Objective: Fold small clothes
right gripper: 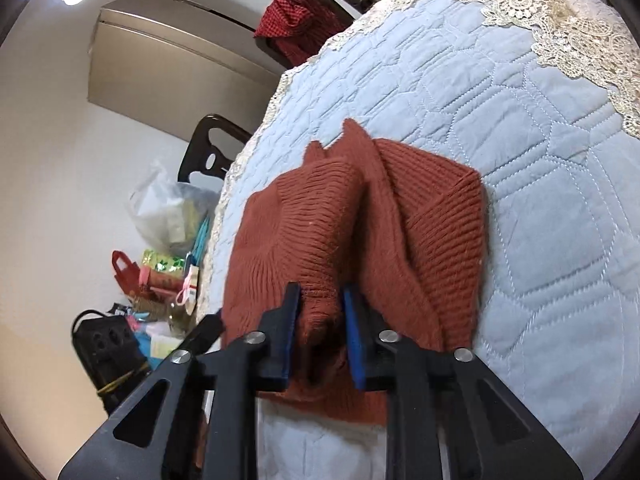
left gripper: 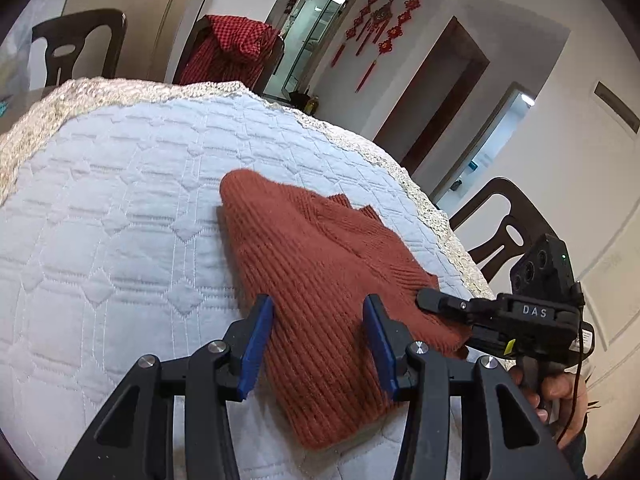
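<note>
Hidden: the sweater's (right gripper: 356,240) near hem is bunched behind the right tool (right gripper: 322,334).
Axis: partly folded, long side running away from the desk's (left gripper: 100,220) near edge.
Left tool (left gripper: 318,346): spread, hovering over the sweater.
Right tool: pinching the knit at the near edge.
</note>
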Tool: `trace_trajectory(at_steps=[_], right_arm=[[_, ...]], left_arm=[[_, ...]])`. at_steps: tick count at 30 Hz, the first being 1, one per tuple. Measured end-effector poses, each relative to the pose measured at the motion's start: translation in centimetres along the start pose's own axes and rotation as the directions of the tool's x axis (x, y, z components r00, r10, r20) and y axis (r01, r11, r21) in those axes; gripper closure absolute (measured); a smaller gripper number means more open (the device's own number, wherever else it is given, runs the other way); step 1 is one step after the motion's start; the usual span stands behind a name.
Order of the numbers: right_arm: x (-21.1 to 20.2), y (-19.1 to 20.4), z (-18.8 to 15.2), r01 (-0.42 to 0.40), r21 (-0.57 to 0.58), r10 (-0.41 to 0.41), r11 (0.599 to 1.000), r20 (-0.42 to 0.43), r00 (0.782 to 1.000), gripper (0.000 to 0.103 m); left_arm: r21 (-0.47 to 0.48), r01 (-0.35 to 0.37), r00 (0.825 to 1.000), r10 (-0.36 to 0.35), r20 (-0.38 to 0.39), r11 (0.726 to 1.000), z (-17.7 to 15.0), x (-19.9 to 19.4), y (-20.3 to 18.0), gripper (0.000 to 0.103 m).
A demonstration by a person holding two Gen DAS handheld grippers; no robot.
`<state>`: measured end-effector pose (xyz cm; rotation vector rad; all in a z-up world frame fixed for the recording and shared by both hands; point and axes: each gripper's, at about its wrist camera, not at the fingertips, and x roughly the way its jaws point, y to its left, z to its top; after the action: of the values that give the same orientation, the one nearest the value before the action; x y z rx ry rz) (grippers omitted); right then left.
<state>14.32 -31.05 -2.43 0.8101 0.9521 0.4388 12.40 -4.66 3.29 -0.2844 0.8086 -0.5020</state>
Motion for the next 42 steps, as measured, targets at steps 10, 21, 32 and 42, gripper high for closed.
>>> trace_trajectory(at_steps=[10, 21, 32, 42], right_arm=[[-5.3, 0.6, -1.3, 0.049, -0.13, -0.027, 0.99, 0.172, 0.985, 0.086], [-5.0, 0.1, -2.0, 0.146, -0.149, -0.119, 0.978, 0.172, 0.978, 0.083], [-4.3, 1.5, -4.7, 0.251, -0.328, -0.216, 0.911, 0.14, 0.966, 0.094], [-4.3, 4.1, -1.9, 0.244, -0.361, -0.18, 0.9, 0.202, 0.963, 0.097]], left_arm=[[0.108, 0.042, 0.999, -0.039, -0.026, 0.993, -0.4, 0.9, -3.0, 0.054], [0.126, -0.003, 1.0, 0.006, -0.025, 0.992, -1.2, -0.2, -2.9, 0.053], [0.216, -0.076, 0.997, 0.08, -0.01, 0.973, -3.5, 0.6, -4.3, 0.054], [0.214, -0.074, 0.997, 0.069, 0.032, 0.974, -0.3, 0.3, -5.0, 0.054]])
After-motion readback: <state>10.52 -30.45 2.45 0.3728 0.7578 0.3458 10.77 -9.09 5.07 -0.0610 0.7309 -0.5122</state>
